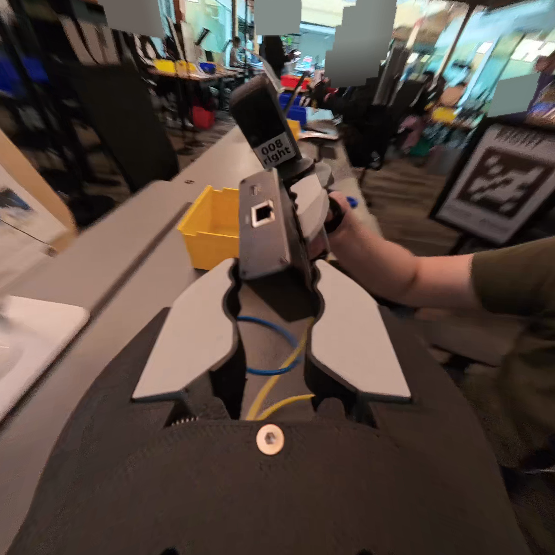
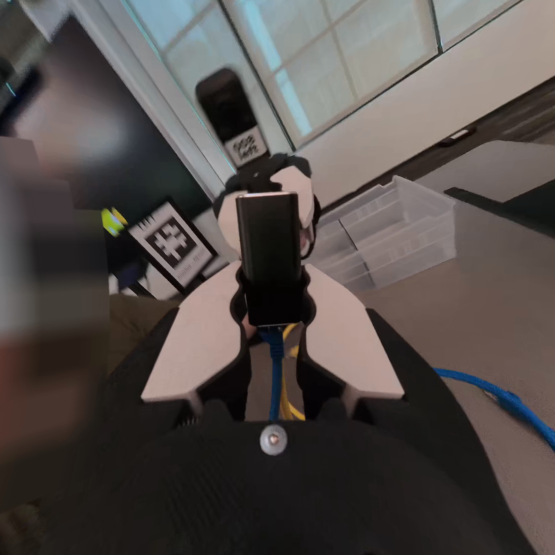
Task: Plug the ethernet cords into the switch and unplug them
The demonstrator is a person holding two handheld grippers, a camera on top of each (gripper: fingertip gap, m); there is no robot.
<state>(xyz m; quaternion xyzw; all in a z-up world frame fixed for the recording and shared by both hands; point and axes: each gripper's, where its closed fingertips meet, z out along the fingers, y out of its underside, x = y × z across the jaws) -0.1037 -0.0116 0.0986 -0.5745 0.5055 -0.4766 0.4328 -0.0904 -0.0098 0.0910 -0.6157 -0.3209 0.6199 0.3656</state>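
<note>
The switch (image 1: 264, 237) is a dark box held up above the grey table (image 1: 126, 240). One empty port (image 1: 263, 213) faces the left wrist view. My left gripper (image 1: 274, 270) is shut on the switch's near end. My right gripper (image 1: 309, 207), held by a person's hand (image 1: 360, 240), grips it from the far side. In the right wrist view my right gripper (image 2: 273, 285) is shut on the switch (image 2: 268, 237). A blue cord's plug (image 2: 275, 345) sits in the switch's near end, with a yellow cord (image 2: 288, 405) beside it. The left gripper (image 2: 270, 192) shows beyond.
A yellow bin (image 1: 210, 228) stands on the table behind the switch. Blue (image 1: 270, 371) and yellow (image 1: 270, 387) cord loops lie under my left gripper. A clear plastic bin (image 2: 390, 231) sits to the right, and blue cord (image 2: 495, 396) trails across the table. A framed marker board (image 1: 495, 183) leans nearby. The tips of both grippers are at nearly the same place.
</note>
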